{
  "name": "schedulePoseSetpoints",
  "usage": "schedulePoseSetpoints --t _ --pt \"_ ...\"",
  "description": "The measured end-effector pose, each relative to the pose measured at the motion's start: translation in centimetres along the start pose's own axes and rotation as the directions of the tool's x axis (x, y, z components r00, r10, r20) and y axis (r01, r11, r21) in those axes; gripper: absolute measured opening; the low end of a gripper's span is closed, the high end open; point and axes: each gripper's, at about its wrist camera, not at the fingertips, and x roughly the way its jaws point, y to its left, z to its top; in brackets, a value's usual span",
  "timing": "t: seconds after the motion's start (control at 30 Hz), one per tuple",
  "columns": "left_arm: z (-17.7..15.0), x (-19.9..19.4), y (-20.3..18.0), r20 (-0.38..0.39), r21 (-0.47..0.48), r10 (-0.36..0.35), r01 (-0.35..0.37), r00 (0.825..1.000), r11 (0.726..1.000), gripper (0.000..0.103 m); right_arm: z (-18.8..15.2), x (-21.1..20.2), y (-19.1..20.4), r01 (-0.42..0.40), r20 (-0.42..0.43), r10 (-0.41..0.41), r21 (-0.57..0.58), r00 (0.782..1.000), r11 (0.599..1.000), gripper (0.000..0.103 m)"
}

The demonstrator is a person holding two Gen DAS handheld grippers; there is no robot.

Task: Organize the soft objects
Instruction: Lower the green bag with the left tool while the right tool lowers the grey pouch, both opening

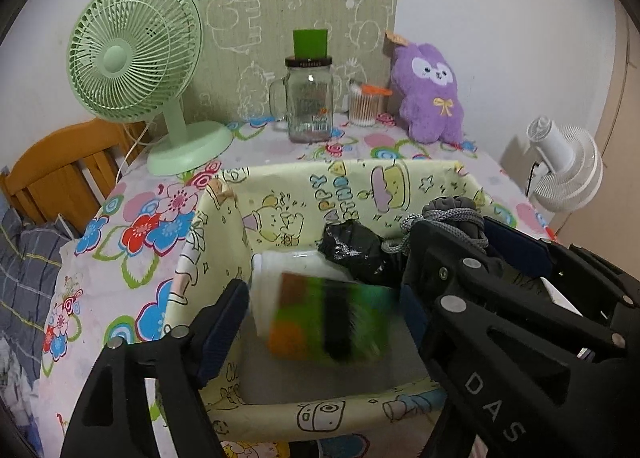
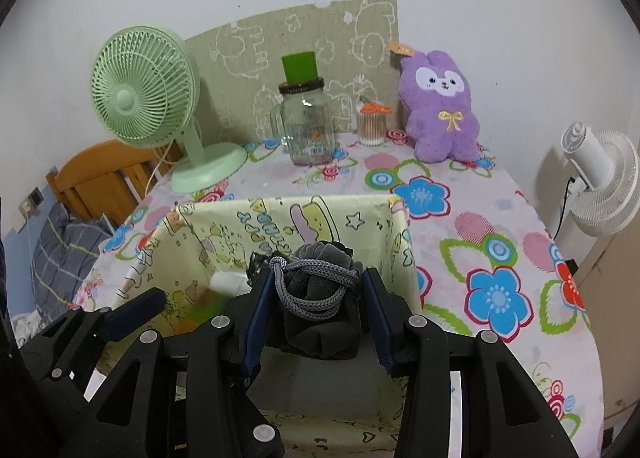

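Pouch (image 2: 320,298), grey w/ cord, pinched by right claw (image 2: 318,322); left claw (image 1: 320,314) spread; bin (image 1: 304,194) reads "HAPPY".

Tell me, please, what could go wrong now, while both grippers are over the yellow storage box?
1. The right gripper holds the grey drawstring pouch close beside the left gripper; the two tools could knock together above the storage box.
2. The pouch's cord loops loosely at the jaws and may snag on release.
3. The green and orange packet is blurred between the left's open jaws, so it may land crooked.
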Motion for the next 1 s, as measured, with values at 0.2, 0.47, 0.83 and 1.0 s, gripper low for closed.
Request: schedulePoseSetpoints --t 0.2,0.47,0.83,1.0 --pt "0.0 0.4 -0.1 -0.007 0.005 0.006 -0.006 1.0 1.0 0.089 -0.2 0.4 -0.2 -0.005 0.006 0.005 -0.009 1.0 1.0 0.048" --pt "0.0 -0.1 0.1 -0.011 0.002 -0.023 0.023 1.0 1.0 0.093 0.0 0.0 -0.1 -0.062 0.009 0.062 -0.018 0.998 0.998 0.069" --pt "-0.1 -2.3 0.1 0.029 0.002 -0.04 0.04 0.999 0.999 0.093 0.1 -2.0 0.4 -0.039 0.032 0.04 -0.024 0.999 0.999 0.083" --pt "-0.1 -3.6 -0.1 0.057 0.006 -0.047 0.046 0.997 0.999 0.094 0.1 -3.4 0.6 -0.031 0.052 0.032 -0.023 0.998 0.999 0.087"
